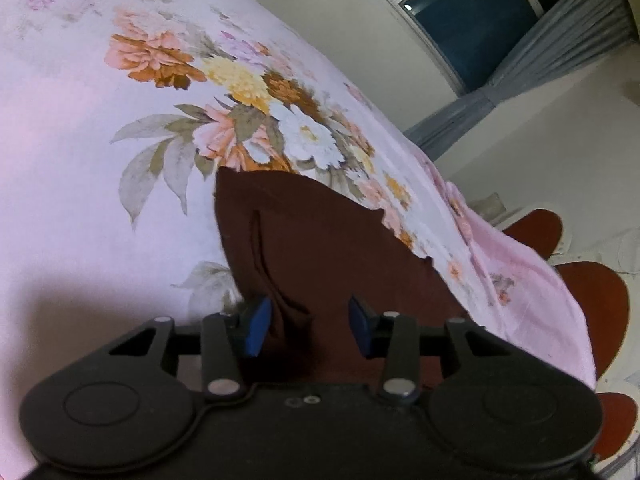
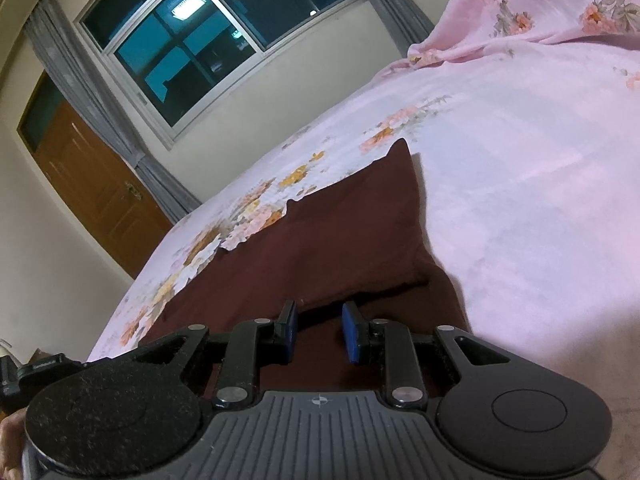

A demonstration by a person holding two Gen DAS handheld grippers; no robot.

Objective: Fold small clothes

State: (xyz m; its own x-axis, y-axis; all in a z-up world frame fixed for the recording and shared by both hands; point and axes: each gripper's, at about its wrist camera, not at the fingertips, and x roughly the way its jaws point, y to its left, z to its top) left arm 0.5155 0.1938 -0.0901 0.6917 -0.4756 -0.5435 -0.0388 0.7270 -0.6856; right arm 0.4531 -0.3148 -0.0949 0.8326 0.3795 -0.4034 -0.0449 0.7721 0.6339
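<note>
Covering surface: bed sheet (image 1: 80, 200), pink with flower print, spread flat and bearing the work.
Garment: dark maroon cloth (image 1: 320, 248), small, lying flat on the sheet, near edge under both tools; a seam or slit runs along its left part.
Left gripper (image 1: 310, 326): jaws apart, nothing pinched; one blue pad (image 1: 258, 326) touches a raised pucker of cloth.
Right gripper (image 2: 318, 332): jaws apart, straddling the near edge where one layer appears to overlap another.
Step in hand: judged as taking hold of the near edge before a fold.
Next move: closing both on the edge evenly, then lifting together.
</note>
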